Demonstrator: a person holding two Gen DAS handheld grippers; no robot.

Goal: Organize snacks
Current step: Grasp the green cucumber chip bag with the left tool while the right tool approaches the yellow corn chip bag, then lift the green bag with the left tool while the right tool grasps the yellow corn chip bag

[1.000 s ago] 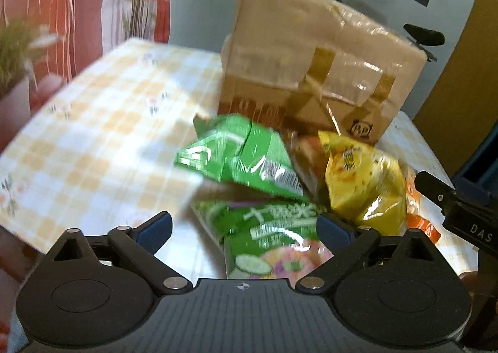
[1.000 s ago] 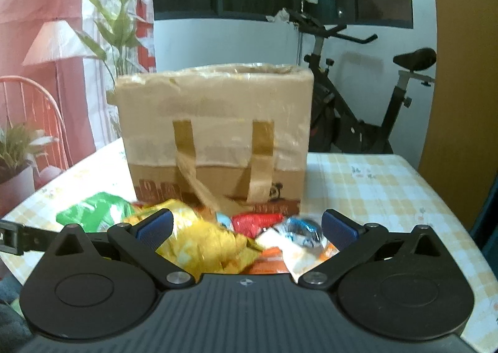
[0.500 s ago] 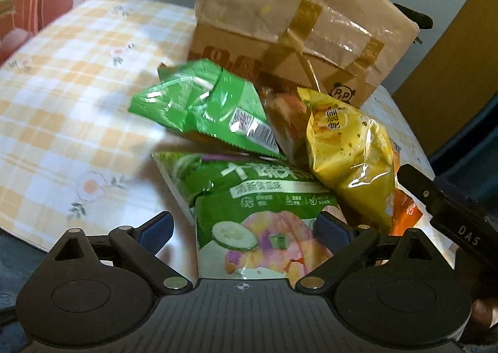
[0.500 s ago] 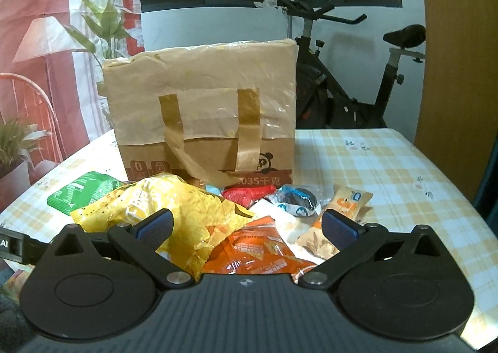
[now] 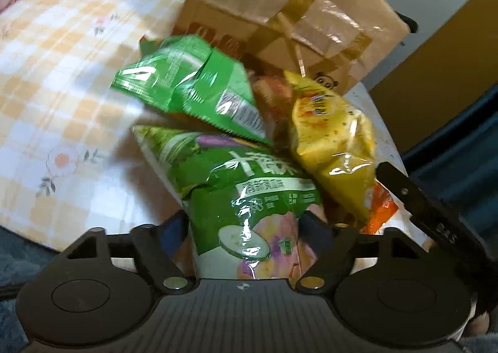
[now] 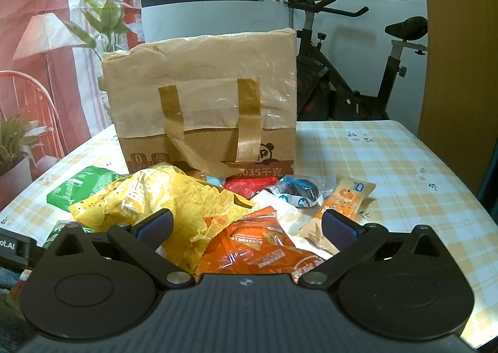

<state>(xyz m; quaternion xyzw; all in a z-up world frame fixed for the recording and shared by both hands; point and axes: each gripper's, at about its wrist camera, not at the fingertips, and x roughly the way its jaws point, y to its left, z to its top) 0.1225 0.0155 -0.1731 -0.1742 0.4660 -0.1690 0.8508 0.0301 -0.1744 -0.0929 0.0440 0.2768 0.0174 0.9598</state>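
A pile of snack packs lies on the checked tablecloth in front of a brown paper bag (image 5: 289,26) (image 6: 202,104). My left gripper (image 5: 246,228) is closed on the near end of a green cucumber-print chip bag (image 5: 249,197); its jaws press both sides. Behind it lie a second green bag (image 5: 190,85) and a yellow chip bag (image 5: 333,138) (image 6: 174,197). My right gripper (image 6: 246,225) is open, its jaws wide apart over an orange pack (image 6: 258,247) and the yellow bag, touching nothing I can see.
Smaller packs lie right of the pile: a red one (image 6: 249,186), a blue-white cookie pack (image 6: 295,194) and an orange-white bar (image 6: 342,206). The table's near edge (image 5: 37,228) drops off at lower left. An exercise bike (image 6: 358,79) stands behind the table.
My left gripper moved forward over the cucumber-print bag and closed on its near end. My right gripper moved slightly closer to the pile and stayed open.
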